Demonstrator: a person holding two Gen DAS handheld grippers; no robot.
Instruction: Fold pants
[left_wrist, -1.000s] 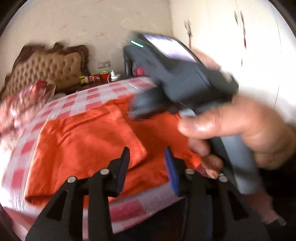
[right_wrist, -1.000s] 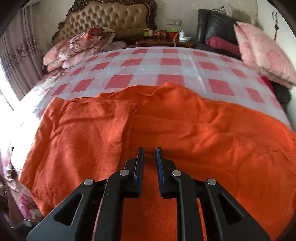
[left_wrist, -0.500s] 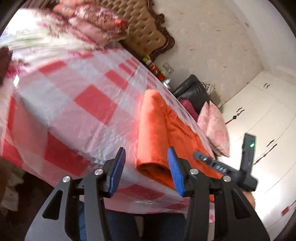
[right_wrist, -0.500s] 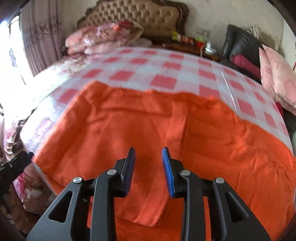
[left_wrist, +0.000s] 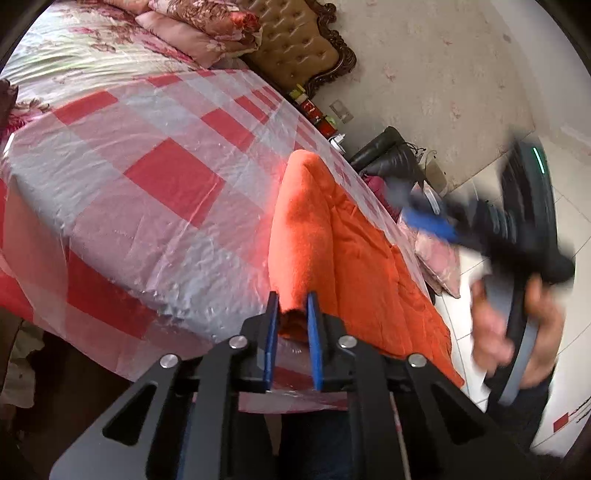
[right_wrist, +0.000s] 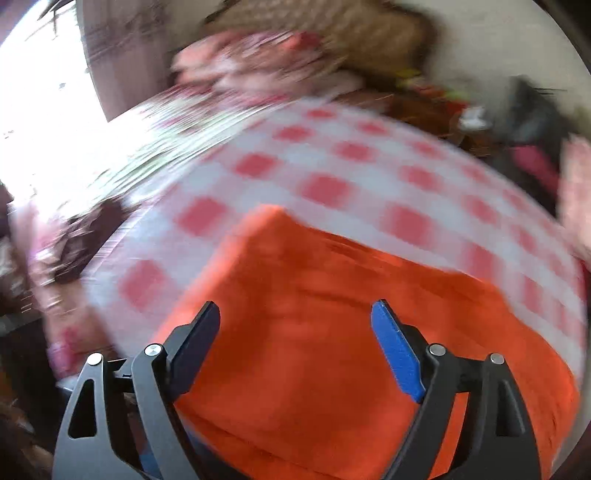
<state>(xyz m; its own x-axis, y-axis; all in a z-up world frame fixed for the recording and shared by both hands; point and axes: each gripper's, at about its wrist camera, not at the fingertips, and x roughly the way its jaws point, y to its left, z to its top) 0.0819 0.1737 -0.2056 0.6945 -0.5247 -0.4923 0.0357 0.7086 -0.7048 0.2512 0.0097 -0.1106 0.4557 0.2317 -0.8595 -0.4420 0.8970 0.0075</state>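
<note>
— Pants (left_wrist: 354, 258), orange and partly folded, lie on the bed (left_wrist: 155, 206), on its red-and-white checked cover. In the left wrist view they run from about six o'clock up toward twelve, with a thick folded edge on their left side.

— And the left gripper (left_wrist: 291, 306)?

— Its jaws have just been closing, and the near corner of that folded edge sits pinched between the blue pads. So it is clenched on the pants at the bed's front edge.

— What is at three o'clock there?

— The right gripper (left_wrist: 428, 218), blurred, carried in the person's hand (left_wrist: 517, 321), up above the pants' far side and apart from the cloth.

— How do its jaws stand?

— Wide apart; they have just been opening. In the right wrist view, also blurred, the right gripper (right_wrist: 295, 325) has nothing clamped in it. The pants (right_wrist: 332, 332) fill the lower middle of that picture, spread beneath and beyond the two fingers, with the checked bed (right_wrist: 332, 166) beyond them toward twelve o'clock.
</note>
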